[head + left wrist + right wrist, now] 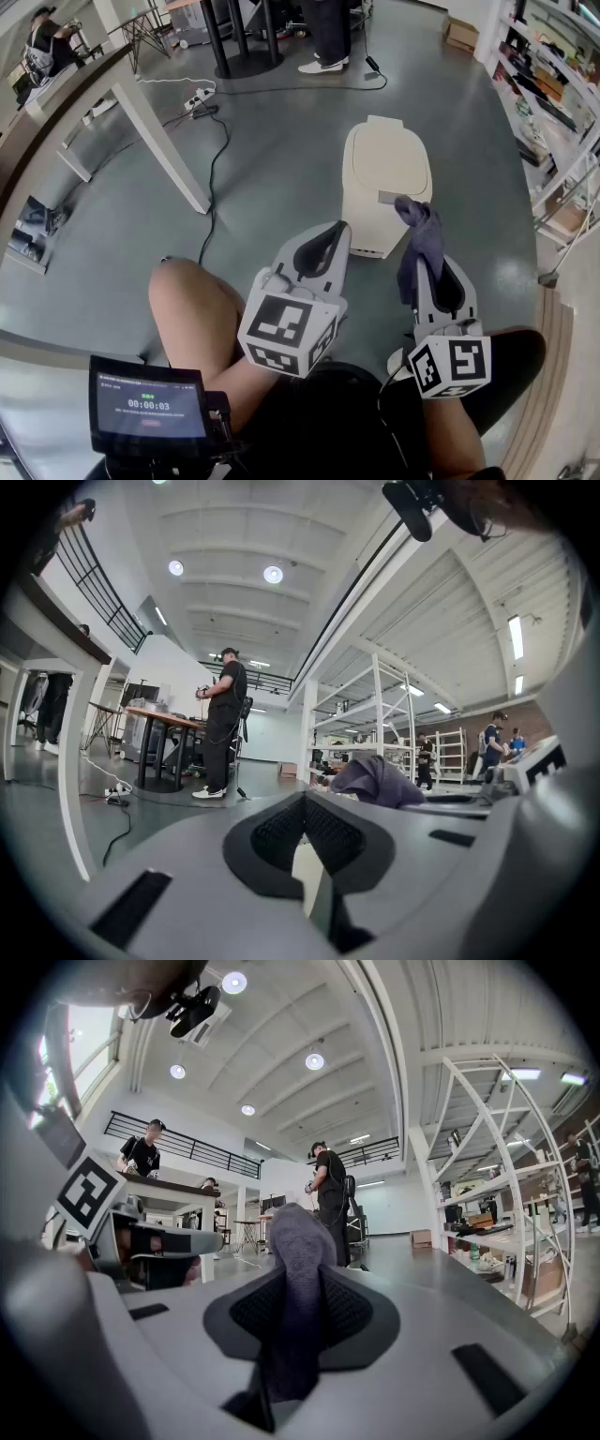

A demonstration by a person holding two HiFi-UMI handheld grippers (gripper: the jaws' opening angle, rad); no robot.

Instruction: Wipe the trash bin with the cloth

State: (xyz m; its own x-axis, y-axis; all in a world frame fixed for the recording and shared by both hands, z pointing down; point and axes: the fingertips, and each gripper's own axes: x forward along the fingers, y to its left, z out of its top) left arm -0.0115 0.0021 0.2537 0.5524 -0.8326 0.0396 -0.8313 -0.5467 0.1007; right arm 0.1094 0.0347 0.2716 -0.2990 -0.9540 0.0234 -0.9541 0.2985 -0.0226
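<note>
Trash bin (386,187): cream, lid shut, standing on the grey floor (281,159) dead ahead, just beyond both grippers. Cloth (417,246), purple-grey, sits up in the air, not on the bin. In the head view its bunched top end overlaps the bin's near right corner and the rest hangs down in a strip; can't tell if it touches the bin.

Right gripper (433,272): fingers clamped on the cloth. The right gripper view shows it plainly, with the cloth (295,1307) running up btwn the dark pads and poking out past the tips of the right gripper (302,1283).

Left gripper (330,246) is alongside, to the left, pointing at the bin's near left side, apart from it. In the left gripper view the left gripper (305,832) has its fingers closed together at the tips w/ nothing held, only a pale sliver showing lower down; the cloth (375,780) peeks over to the right.

Further out: a bare knee (192,305) at lower left and a small screen (148,408) reading a timer. A white table leg (159,141) slants across the floor at left, and a black cable (217,159) trails to a power strip (199,98). Someone's white shoes (323,64) are at the top, and a shelving rack (562,141) runs along the right edge.
</note>
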